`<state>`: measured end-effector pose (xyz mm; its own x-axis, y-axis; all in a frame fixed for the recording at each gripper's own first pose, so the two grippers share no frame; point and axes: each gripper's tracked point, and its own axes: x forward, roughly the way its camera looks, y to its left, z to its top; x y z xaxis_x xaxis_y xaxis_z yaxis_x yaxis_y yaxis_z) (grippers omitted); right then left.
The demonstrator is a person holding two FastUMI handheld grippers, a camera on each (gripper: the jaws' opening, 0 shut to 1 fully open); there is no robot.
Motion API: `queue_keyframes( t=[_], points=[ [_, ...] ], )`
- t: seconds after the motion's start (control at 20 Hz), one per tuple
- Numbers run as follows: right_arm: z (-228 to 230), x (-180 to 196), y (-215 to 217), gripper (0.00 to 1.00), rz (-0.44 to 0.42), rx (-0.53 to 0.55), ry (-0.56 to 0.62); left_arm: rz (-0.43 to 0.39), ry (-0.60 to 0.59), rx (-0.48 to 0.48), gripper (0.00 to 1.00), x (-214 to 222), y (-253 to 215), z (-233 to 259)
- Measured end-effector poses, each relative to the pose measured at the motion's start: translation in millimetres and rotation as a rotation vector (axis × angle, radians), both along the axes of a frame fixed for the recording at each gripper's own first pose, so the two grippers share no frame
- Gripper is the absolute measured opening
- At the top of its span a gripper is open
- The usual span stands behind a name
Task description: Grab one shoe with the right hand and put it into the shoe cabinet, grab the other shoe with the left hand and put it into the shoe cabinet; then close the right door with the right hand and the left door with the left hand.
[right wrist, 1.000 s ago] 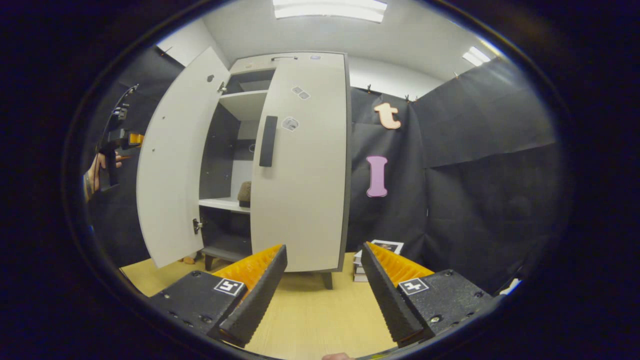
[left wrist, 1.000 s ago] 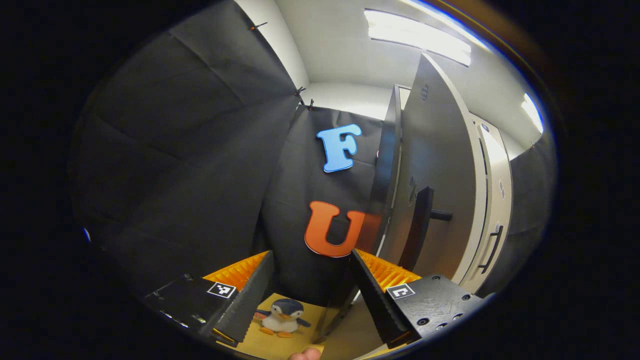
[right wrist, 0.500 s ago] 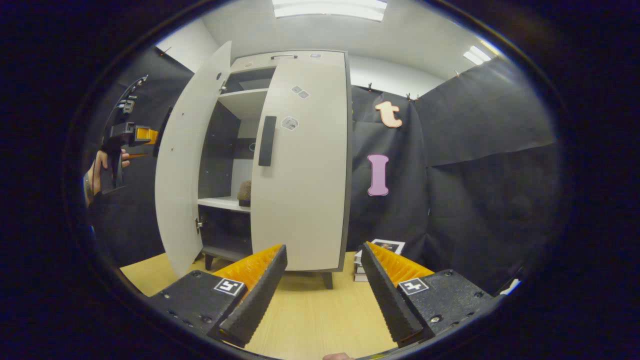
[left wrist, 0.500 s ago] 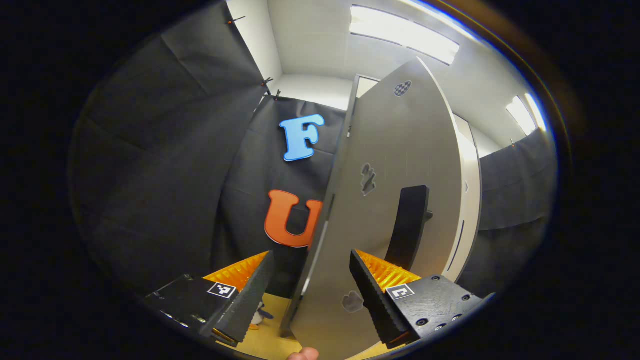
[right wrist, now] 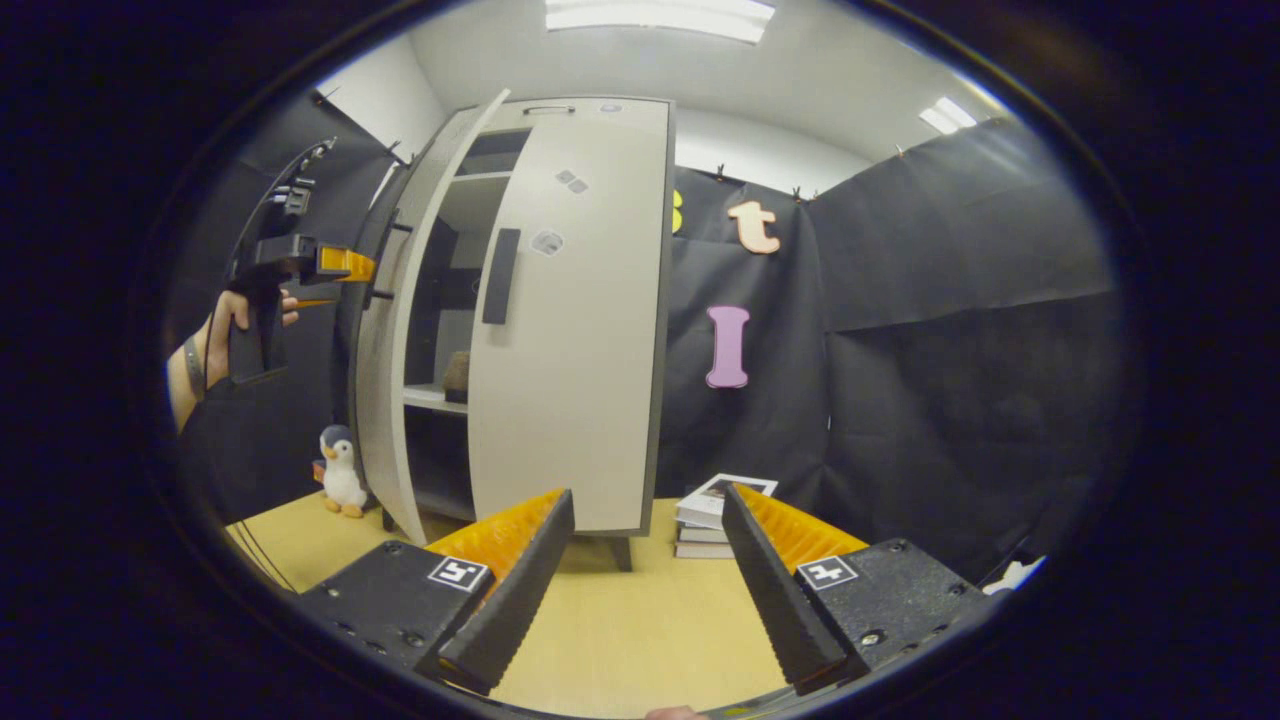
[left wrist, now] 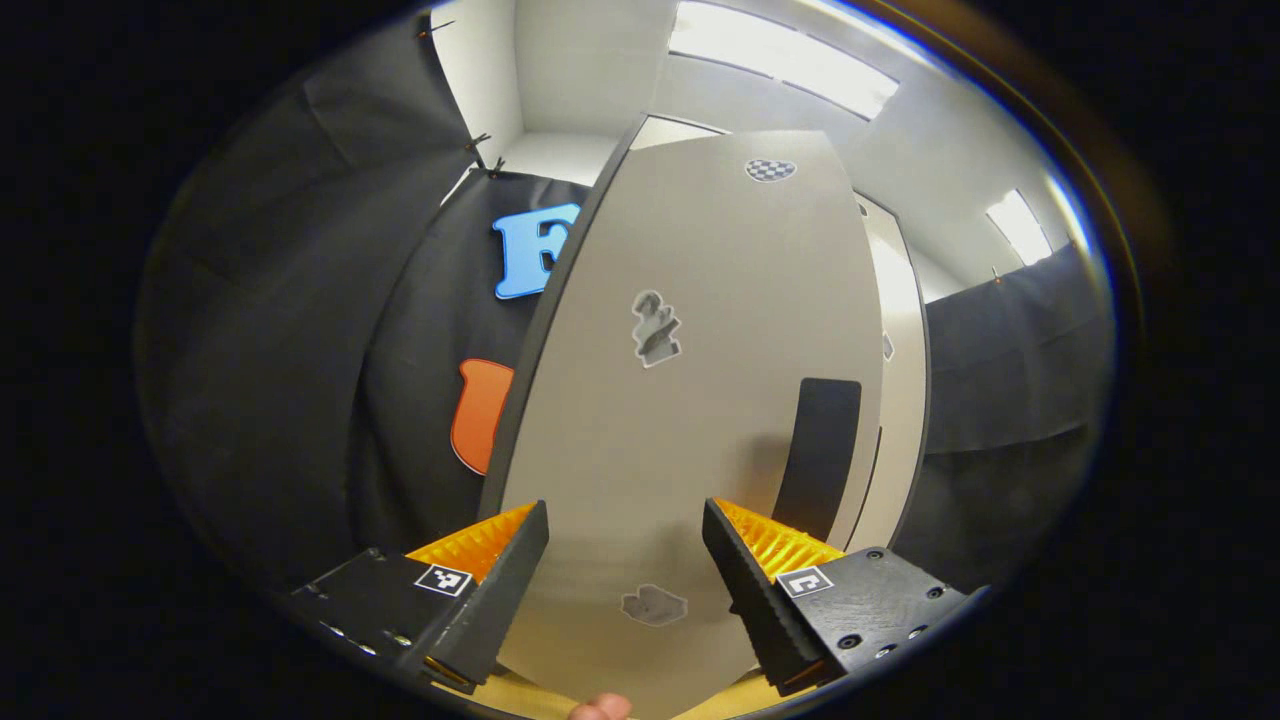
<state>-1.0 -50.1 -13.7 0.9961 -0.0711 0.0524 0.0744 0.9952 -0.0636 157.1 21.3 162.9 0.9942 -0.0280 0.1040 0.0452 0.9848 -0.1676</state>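
The pale left door (left wrist: 700, 400) of the shoe cabinet stands right in front of my left gripper (left wrist: 624, 510), which is open with nothing between its fingers; the door's dark handle (left wrist: 825, 450) is to the right. In the right gripper view the cabinet (right wrist: 560, 110) has its right door (right wrist: 580, 380) shut and its left door (right wrist: 395, 330) ajar. A brown shoe (right wrist: 457, 375) sits on the middle shelf inside. A hand holds the left gripper (right wrist: 340, 265) at the left door's outer face. My right gripper (right wrist: 648, 495) hangs open over the wooden floor (right wrist: 620, 620), well back from the cabinet.
A toy penguin (right wrist: 342, 470) stands on the floor left of the cabinet. A small stack of books (right wrist: 712, 510) lies to its right against the black cloth wall. A cable (right wrist: 255, 550) runs along the floor at the left.
The left door has swung much further towards shut, with the left gripper following its outer face. My right gripper has drifted slightly, bringing the penguin into its view.
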Motion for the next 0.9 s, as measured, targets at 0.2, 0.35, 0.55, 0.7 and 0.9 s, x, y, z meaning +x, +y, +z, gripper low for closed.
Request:
queue_keyframes(
  t=[0.2, 0.35, 0.55, 0.7, 0.9],
  points=[
    [1.6, -1.1, -1.8, 0.97, -0.011, 0.009, 0.000, 0.028, 0.007, 0.012, 0.95, -2.7, 2.7, -2.3],
    [2.9, 0.9, 3.2, 0.97, 0.000, 0.011, 0.005, 0.026, -0.003, 0.048, 0.95, -24.5, 5.9, 7.2],
    [-0.4, 6.8, 16.5, 0.98, 0.033, 0.016, 0.025, -0.008, 0.037, 0.089, 0.94, -66.8, -8.9, -0.1],
    [0.8, 11.4, 28.3, 0.97, 0.064, 0.029, 0.028, 0.013, 0.025, 0.141, 0.95, -100.5, -16.3, -11.4],
    [1.8, 13.2, 43.9, 0.98, 0.090, 0.074, 0.019, 0.028, 0.027, 0.202, 0.95, -133.1, -34.2, -39.7]
  ],
)
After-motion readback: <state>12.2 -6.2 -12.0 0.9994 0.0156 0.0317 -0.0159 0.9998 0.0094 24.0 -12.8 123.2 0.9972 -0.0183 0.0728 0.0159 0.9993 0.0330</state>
